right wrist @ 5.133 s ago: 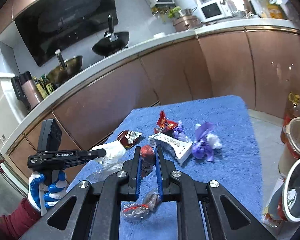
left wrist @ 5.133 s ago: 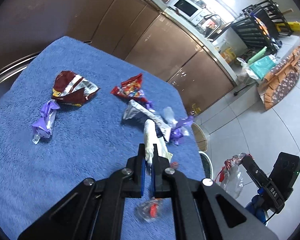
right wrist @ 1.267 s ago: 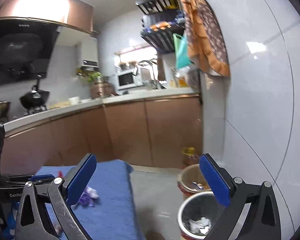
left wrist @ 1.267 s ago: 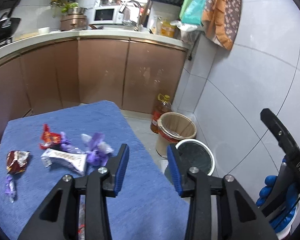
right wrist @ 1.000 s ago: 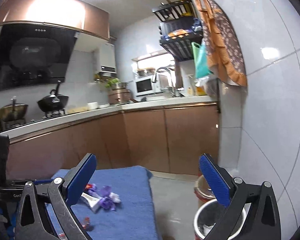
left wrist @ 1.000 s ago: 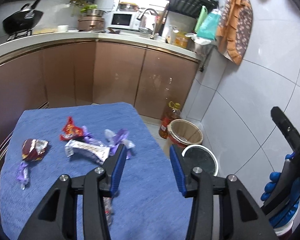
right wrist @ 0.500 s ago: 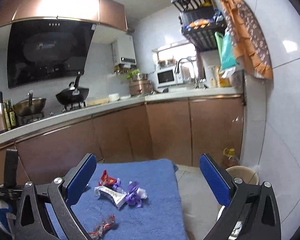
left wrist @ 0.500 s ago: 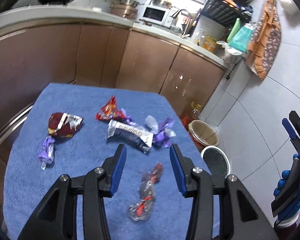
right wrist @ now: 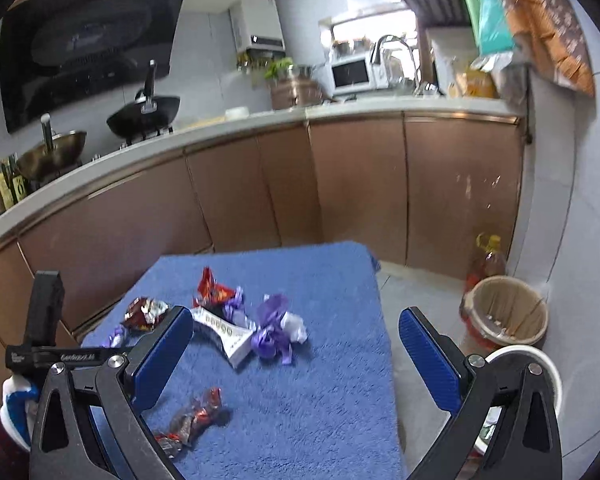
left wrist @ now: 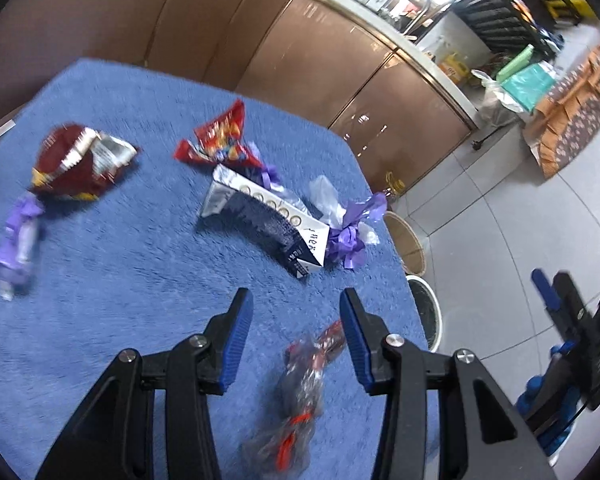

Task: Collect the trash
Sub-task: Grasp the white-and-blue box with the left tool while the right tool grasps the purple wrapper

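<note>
Lowered since half a second ago, the left gripper (left wrist: pixel 296 330) is held wide open and empty over the clear red-printed wrapper (left wrist: pixel 300 384) on the blue cloth (left wrist: pixel 120 300), which could be nudged aside if straddled off-centre.

Both grippers dropped loads, now spread; L gripper (left wrist: pixel 296 316) back over clear wrapper (left wrist: pixel 300 384), seemingly.

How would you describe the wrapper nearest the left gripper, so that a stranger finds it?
On the blue cloth, look at the near edge, below the open left gripper. The clear crinkled wrapper with red marks lies alone, apart from the others.
</note>
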